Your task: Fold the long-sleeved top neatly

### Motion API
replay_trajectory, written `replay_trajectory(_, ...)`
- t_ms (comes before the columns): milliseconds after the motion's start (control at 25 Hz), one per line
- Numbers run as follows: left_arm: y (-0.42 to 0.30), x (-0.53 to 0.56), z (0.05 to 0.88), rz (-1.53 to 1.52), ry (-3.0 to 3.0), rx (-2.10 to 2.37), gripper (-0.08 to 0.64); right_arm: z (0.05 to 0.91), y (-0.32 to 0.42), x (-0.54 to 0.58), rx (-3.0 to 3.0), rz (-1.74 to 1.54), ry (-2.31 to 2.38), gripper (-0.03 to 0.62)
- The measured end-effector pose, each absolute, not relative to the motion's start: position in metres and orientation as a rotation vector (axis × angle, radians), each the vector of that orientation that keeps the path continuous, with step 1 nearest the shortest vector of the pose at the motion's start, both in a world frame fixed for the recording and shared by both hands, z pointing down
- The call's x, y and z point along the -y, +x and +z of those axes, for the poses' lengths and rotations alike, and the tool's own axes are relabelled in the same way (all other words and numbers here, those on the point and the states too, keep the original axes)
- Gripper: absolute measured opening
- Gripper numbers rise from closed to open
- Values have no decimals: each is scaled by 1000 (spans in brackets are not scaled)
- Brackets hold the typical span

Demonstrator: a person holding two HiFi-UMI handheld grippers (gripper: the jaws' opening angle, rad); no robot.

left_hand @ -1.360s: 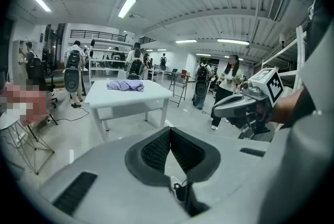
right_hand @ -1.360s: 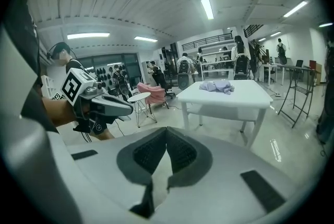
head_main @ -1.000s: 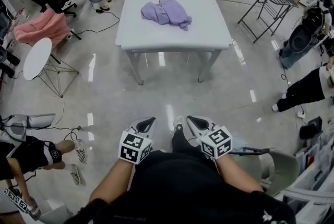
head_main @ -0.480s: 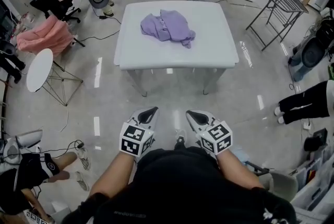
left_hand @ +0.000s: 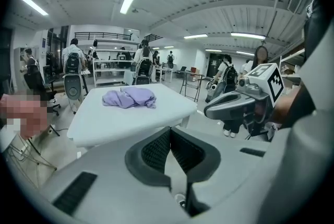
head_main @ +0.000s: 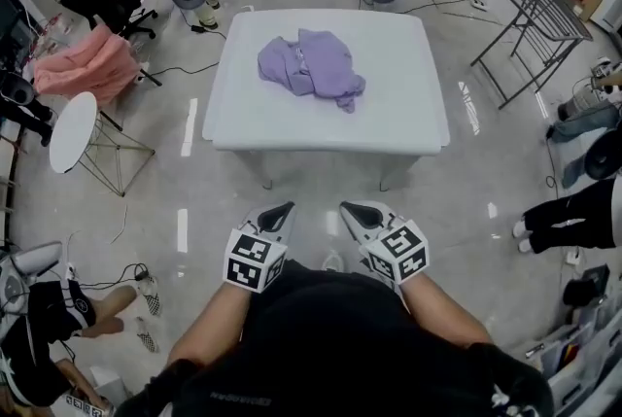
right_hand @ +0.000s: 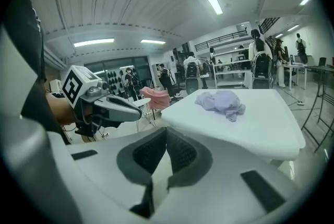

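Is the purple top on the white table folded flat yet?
No, the lilac fabric top lies bunched in a heap on the white rectangular table.

Soft lilac cloth top; smooth matt white table; glossy floor.

- black top: short sleeves, forearms bare; small white print low on it, too small to read
- left gripper and right gripper: pale grey moulded shells, tapering to a point at the front
- left cube and right cube: white faces carrying black square markers
- pads lining the jaws: dark grey, ribbed
- slots: dark, rectangular, set in the shell on either side of the jaws
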State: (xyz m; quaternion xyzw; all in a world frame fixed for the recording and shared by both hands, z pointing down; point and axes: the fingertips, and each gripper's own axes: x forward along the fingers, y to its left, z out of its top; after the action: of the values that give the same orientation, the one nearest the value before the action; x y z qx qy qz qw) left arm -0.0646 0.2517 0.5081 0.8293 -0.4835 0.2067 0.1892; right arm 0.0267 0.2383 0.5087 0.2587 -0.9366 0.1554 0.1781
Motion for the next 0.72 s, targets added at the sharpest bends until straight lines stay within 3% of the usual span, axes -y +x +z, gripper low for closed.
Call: replay_trajectory(720, -64, -176, 528, 638, 2306, 1290, 5, 524, 27, -169, 2620, 486, 745, 5)
